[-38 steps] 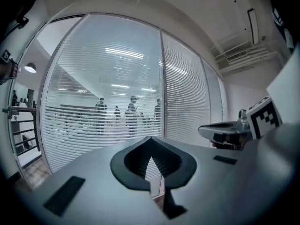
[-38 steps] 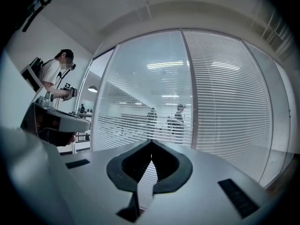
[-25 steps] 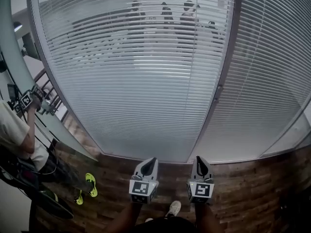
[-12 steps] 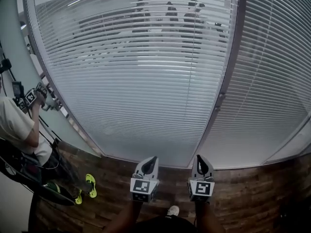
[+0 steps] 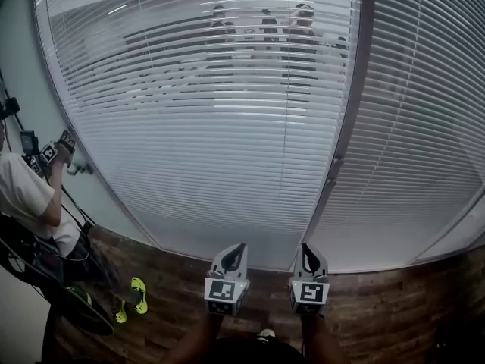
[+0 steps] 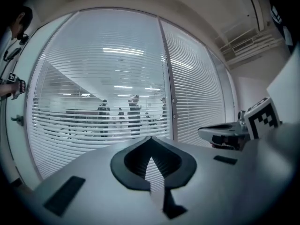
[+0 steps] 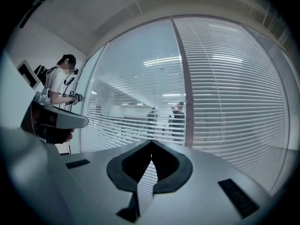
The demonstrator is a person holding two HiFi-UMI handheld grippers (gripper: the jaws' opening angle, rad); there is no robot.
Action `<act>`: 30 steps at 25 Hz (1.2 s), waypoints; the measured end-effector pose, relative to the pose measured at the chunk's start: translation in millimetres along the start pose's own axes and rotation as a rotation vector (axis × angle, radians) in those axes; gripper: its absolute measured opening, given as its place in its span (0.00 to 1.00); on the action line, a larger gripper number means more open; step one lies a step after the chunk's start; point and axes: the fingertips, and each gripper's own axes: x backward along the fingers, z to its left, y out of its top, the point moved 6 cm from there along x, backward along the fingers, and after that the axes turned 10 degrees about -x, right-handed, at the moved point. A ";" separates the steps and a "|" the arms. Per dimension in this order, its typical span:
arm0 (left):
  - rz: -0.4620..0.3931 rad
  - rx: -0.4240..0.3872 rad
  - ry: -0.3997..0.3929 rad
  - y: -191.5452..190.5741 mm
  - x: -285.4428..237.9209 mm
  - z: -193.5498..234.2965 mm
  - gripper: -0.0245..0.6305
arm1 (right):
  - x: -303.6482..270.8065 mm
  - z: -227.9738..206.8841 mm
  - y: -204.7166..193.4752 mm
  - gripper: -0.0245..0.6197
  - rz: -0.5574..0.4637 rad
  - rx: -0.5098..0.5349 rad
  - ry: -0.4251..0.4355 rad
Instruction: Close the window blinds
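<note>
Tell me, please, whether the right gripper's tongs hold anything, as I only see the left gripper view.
Observer: No, the right gripper has its tongs shut, with nothing between them.
Operator: Where is it held?
Observer: The head view shows it low beside the left gripper, neither touching the blinds.
Operator: Anything underfoot?
Observer: Yellow-green shoes on the floor at the left, by a person.
</note>
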 end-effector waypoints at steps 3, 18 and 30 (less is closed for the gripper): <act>-0.002 -0.026 -0.027 -4.9 3.7 -7.8 0.04 | 5.3 4.1 -4.2 0.04 0.014 -0.013 -0.013; -0.074 -0.039 -0.024 -27.1 -75.8 1.8 0.04 | -59.2 -30.3 -27.6 0.04 0.003 0.005 0.010; -0.088 -0.002 -0.051 -26.6 -133.5 33.2 0.04 | -113.8 -43.7 -21.1 0.04 -0.014 0.024 -0.010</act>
